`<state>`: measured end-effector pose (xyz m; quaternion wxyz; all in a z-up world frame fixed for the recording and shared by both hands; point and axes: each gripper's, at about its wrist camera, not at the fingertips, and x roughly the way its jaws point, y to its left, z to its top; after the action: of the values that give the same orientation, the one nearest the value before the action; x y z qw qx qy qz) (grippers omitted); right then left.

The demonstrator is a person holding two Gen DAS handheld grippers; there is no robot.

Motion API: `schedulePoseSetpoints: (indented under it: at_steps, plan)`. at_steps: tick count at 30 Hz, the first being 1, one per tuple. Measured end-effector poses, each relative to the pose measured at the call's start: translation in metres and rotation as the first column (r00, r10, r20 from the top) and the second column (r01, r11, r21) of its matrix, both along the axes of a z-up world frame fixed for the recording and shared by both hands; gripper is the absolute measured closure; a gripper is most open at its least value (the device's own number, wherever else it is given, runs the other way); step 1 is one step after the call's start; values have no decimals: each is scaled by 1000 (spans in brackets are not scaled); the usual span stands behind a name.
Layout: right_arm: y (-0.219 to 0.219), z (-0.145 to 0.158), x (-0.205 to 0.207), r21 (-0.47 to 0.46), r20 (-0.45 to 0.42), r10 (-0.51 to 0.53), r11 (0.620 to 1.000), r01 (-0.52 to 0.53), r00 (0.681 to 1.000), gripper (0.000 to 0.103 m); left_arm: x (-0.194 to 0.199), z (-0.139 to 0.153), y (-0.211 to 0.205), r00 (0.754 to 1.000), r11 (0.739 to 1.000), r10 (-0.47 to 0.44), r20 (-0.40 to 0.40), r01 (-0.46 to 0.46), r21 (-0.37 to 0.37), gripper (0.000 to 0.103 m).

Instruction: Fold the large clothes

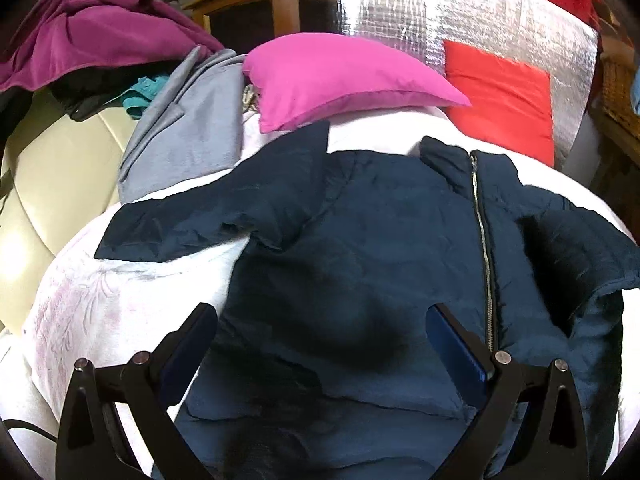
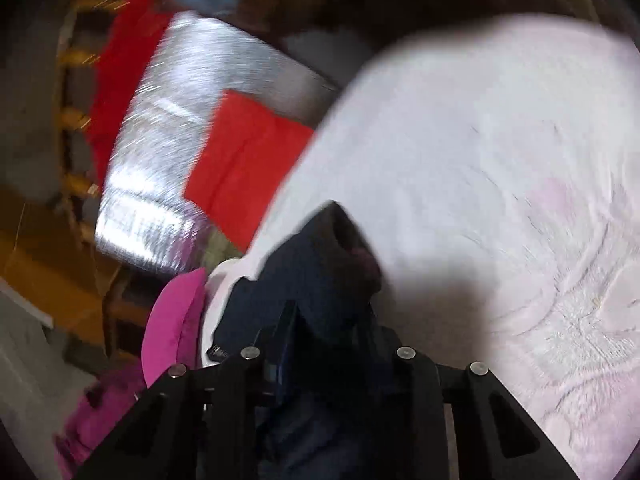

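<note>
While your left gripper (image 1: 320, 320) hovers just above the navy jacket (image 1: 360, 240), its two blue-padded fingers (image 1: 456, 344) stand wide apart with nothing pressed between them. You can see the jacket spread front-up on the white bedspread (image 1: 100, 300), its silver zipper (image 1: 486, 264) running up to the collar, one sleeve stretched out flat toward the left of the view and the other side bunched up at the right edge.

Your right gripper (image 2: 332, 332) has its jaws drawn close together on a fold of that same jacket (image 2: 320, 280); dark cloth fills the gap between the fingers and a peak of it sticks up beyond the tips. That view is blurred, so you cannot make out which part of the garment you hold.

Beyond the jacket's collar, a pink pillow (image 1: 340, 76) lies on the bedspread, and a grey garment (image 1: 188, 132) lies just beside it on the left. Farther left, a magenta cloth (image 1: 100, 36) is heaped on a cream chair (image 1: 52, 168), over something black and something teal. Behind the pillow, a red cushion (image 1: 500, 100) leans against a silver foil sheet (image 1: 400, 12), with wooden furniture (image 1: 260, 0) at the back.
</note>
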<state>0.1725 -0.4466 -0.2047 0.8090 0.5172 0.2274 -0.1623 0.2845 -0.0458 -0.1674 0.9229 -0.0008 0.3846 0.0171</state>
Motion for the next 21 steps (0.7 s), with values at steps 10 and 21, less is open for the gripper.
schedulePoseSetpoints:
  at_steps: [10,21]
  plan:
    - [129,63,43,-173,84,269,952,-252,960,71,-9,13,41,999,999,26,24,-25,-41,0]
    - [199,68,73,-176,143,487,869,-462,862,71,7,4,87,991,983,125,-40,-129,-132,0]
